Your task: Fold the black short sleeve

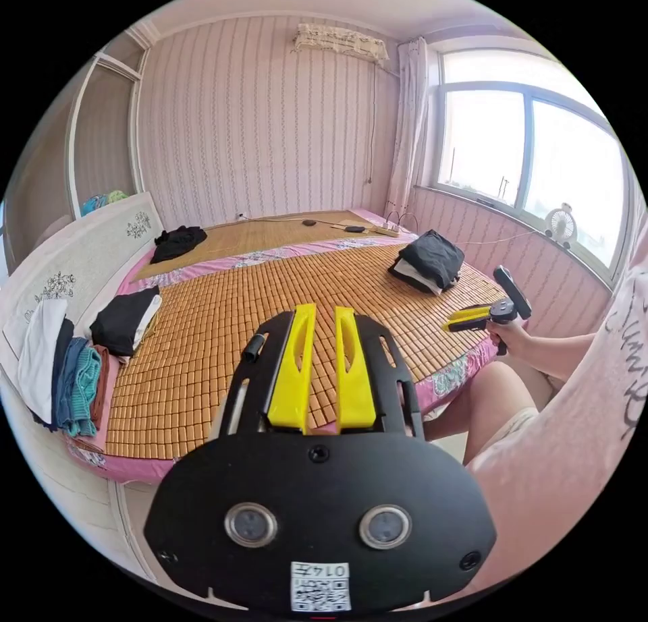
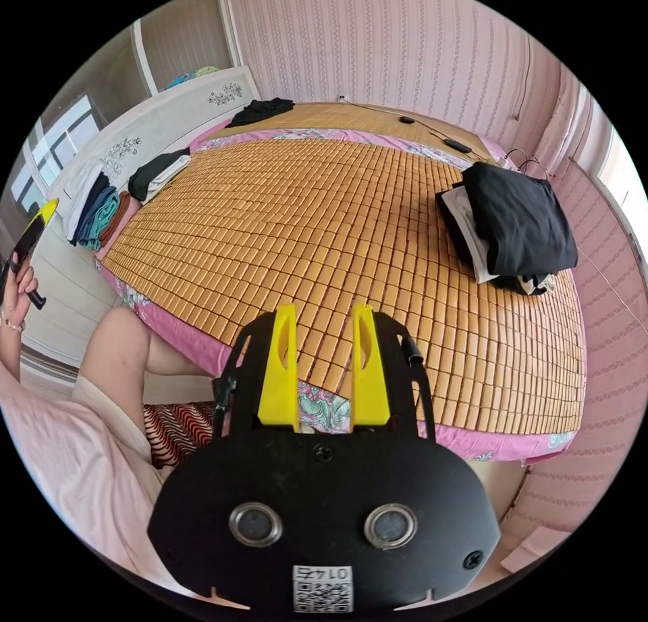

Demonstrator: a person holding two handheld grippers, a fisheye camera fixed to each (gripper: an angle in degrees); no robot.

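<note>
left gripper (image 1: pixel 322 369): mine, raised over the near edge of the bed; yellow jaws a narrow gap apart, nothing between them.
right gripper (image 2: pixel 324 372): mine, held past the near edge; jaws a little apart, empty. in the left gripper view it sits at 3 o'clock (image 1: pixel 466 317), in the person's hand (image 1: pixel 511 335).
why held so: both tools hang clear of any cloth, so i judge no fold is under way yet; a garment must be fetched first.
bamboo mat (image 2: pixel 324 224): bare across its middle, a flat place kept free for spreading a garment.
black short sleeve (image 2: pixel 520 220): probably the dark folded piece topping the pile at 2 o'clock in the right gripper view, over a white piece; in the left gripper view the pile lies at 1 o'clock (image 1: pixel 432 258). i cannot tell for sure which dark piece the task means.
other dark garments: one crumpled at 11 o'clock near the headboard (image 1: pixel 177 241); a black-and-white stack at 9 o'clock (image 1: pixel 125 320).
headboard ledge (image 2: pixel 169 119): acts as a rack; draped over its end are white, dark, teal and brown clothes (image 1: pixel 64 372).
containers: none visible; clothes are kept in piles.
</note>
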